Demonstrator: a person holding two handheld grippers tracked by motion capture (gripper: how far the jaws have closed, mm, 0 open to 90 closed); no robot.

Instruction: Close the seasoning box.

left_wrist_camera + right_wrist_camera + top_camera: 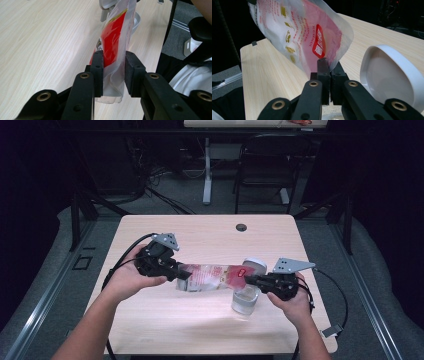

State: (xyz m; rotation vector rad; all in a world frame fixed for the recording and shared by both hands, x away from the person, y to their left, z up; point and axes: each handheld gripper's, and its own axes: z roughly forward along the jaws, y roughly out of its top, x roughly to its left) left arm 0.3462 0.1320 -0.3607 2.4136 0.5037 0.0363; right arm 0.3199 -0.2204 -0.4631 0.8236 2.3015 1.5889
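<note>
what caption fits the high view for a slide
Both grippers, left and right, hold a red-and-clear bag level above the table, beside a clear cup.

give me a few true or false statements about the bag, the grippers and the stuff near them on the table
1. The clear plastic bag with red print is held off the light wooden table between both grippers. True.
2. The left hand-held gripper is empty. False: its jaws are closed on one end of the bag.
3. The right hand-held gripper pinches the bag's edge. True.
4. The clear glass jar lies on its side. False: it stands upright under the bag's right end.
5. A white oval lid lies on the table beside the right hand-held gripper. True.
6. The bag's label is blue. False: it is red.
</note>
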